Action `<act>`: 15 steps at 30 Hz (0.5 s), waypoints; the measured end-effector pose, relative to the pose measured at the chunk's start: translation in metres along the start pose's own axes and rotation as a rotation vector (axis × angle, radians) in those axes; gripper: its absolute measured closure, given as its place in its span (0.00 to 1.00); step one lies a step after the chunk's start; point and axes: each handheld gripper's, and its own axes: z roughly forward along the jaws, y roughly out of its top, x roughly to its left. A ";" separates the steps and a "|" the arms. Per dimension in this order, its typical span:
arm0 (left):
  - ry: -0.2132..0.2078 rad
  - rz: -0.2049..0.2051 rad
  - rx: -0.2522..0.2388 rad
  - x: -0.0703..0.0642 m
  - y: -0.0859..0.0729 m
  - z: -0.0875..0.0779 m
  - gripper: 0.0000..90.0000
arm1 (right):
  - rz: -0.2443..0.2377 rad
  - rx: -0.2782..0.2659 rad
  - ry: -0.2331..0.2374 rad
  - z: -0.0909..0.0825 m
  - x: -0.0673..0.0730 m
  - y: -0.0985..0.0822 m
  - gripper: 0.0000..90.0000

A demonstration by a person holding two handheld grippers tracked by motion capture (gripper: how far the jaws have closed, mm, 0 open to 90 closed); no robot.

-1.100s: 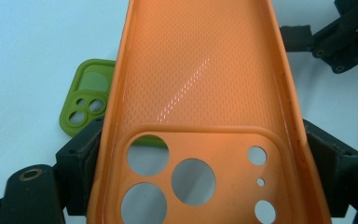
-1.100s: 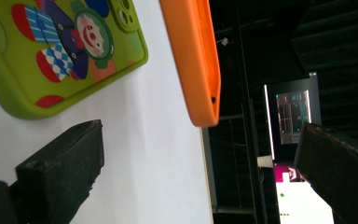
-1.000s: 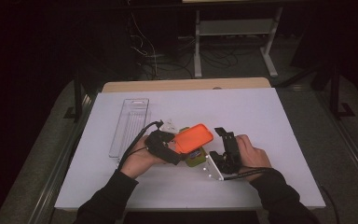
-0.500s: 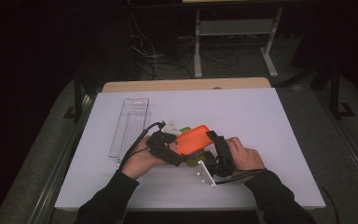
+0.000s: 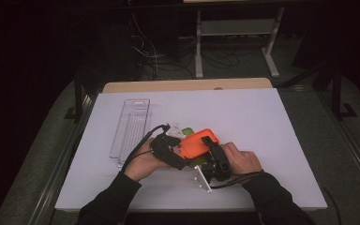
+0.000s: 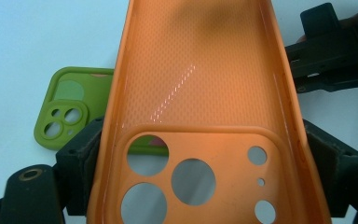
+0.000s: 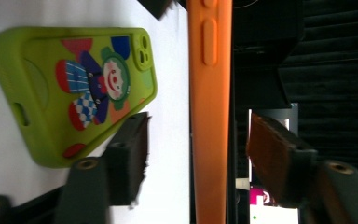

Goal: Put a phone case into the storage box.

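An orange phone case is held off the white table, inner side toward the left gripper view, camera cut-outs near the jaws. My left gripper is shut on it across its width, one jaw on each long edge. My right gripper straddles the case's side edge. Its jaws have just been closing, and a gap still shows on both sides of the case. A green phone case with a cartoon flower lies flat on the table below.
A long clear plastic tray lies on the white tabletop to the left of the hands. The table's wooden far edge is behind, with dark floor, cables and a white stand beyond.
My right gripper has shifted a little left onto the orange case's edge and its jaws have narrowed around it. The left gripper and the case have stayed put.
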 end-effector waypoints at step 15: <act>-0.005 0.009 0.005 0.000 0.001 0.002 0.17 | -0.034 0.004 0.000 -0.005 0.002 0.002 0.86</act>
